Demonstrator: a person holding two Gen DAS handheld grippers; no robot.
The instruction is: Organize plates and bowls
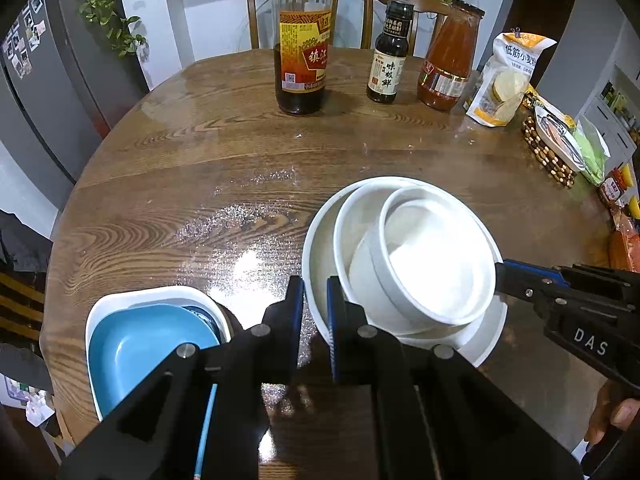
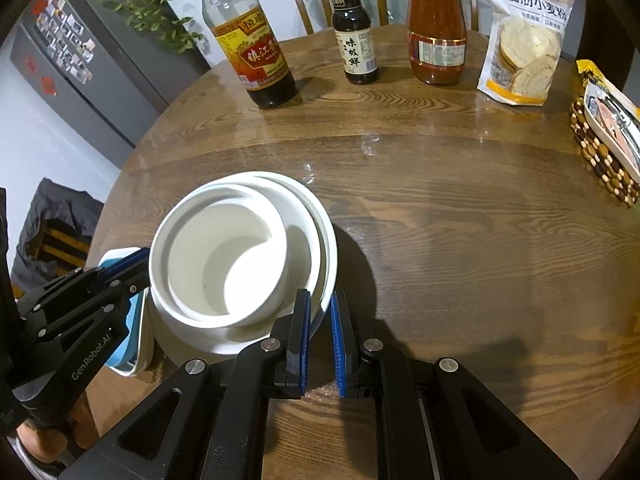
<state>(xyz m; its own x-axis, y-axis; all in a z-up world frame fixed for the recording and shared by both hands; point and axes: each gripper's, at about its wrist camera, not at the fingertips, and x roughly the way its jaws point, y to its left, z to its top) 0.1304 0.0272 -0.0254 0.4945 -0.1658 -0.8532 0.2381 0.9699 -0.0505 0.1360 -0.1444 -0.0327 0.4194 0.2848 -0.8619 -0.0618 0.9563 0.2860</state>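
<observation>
I see the round wooden table (image 1: 180, 168) spreading ahead of both sets of jaws, with bottles and a flour bag at its far edge. The stack of white dishes (image 2: 240, 256) sits between my two grippers: a wide plate (image 1: 316, 256) underneath, a bowl (image 1: 360, 216) nested in it, a smaller bowl (image 1: 436, 264) tilted on top. My left gripper (image 1: 315, 320) is clenched on the plate's left rim, my right gripper (image 2: 320, 336) clenched on the opposite rim. Left of the left jaws, a blue dish (image 1: 140, 348) lies inside a white one (image 1: 132, 296)
</observation>
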